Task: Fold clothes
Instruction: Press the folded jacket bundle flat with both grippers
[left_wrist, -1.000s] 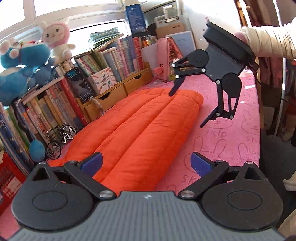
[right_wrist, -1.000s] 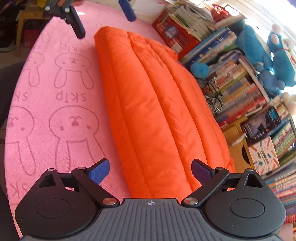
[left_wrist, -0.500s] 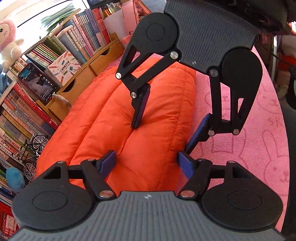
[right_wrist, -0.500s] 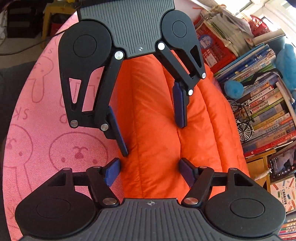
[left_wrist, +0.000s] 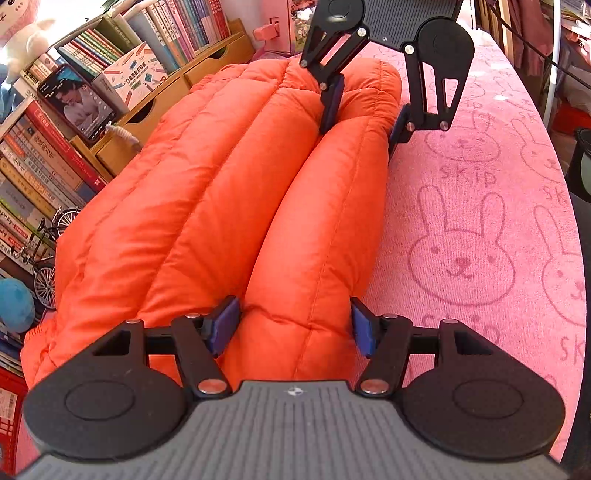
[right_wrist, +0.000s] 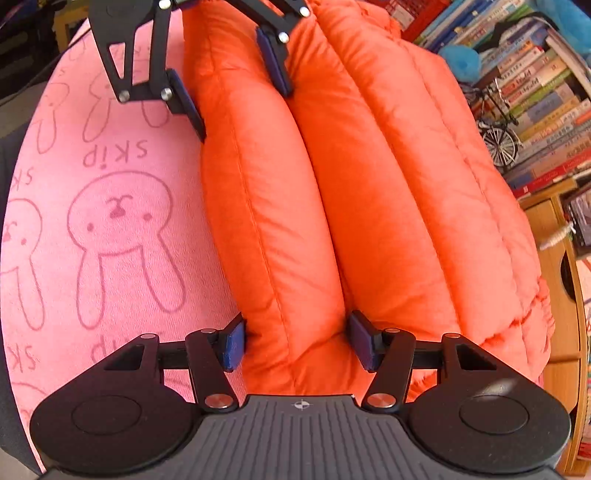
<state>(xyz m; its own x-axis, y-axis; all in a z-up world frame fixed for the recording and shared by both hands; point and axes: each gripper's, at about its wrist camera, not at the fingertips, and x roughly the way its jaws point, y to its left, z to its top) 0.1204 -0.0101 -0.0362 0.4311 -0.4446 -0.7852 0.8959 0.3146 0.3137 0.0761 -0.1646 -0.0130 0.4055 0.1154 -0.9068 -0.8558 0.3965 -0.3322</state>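
Both grippers tilt steeply down over one long edge of a puffy orange jacket (left_wrist: 229, 206), one at each end, facing each other.

In the left wrist view, the left gripper (left_wrist: 293, 325) sits low over the near end of the jacket. Its jaws have just been closing, and the outermost padded roll of the jacket lies between them. The blue pads (left_wrist: 225, 325) press into the fabric on both sides, so the roll looks pinched, though how firm the hold is cannot be told from this angle.

In the right wrist view, the right gripper (right_wrist: 295, 341) does the same at the opposite end. Its jaws have also just been closing, and the same outer roll bulges up between the two blue pads, which dent it on either side.

The jacket lies lengthwise on a pink towel (left_wrist: 480, 229) printed with rabbits and the word "skip". The gripped roll is the edge next to the bare towel; the rest of the jacket spreads away toward the shelf side.

Beyond the jacket, wooden drawers (left_wrist: 177, 88) and rows of books (left_wrist: 44, 173) stand against it, with a small model bicycle (right_wrist: 496, 138) and a blue plush toy (left_wrist: 14, 306) among them.
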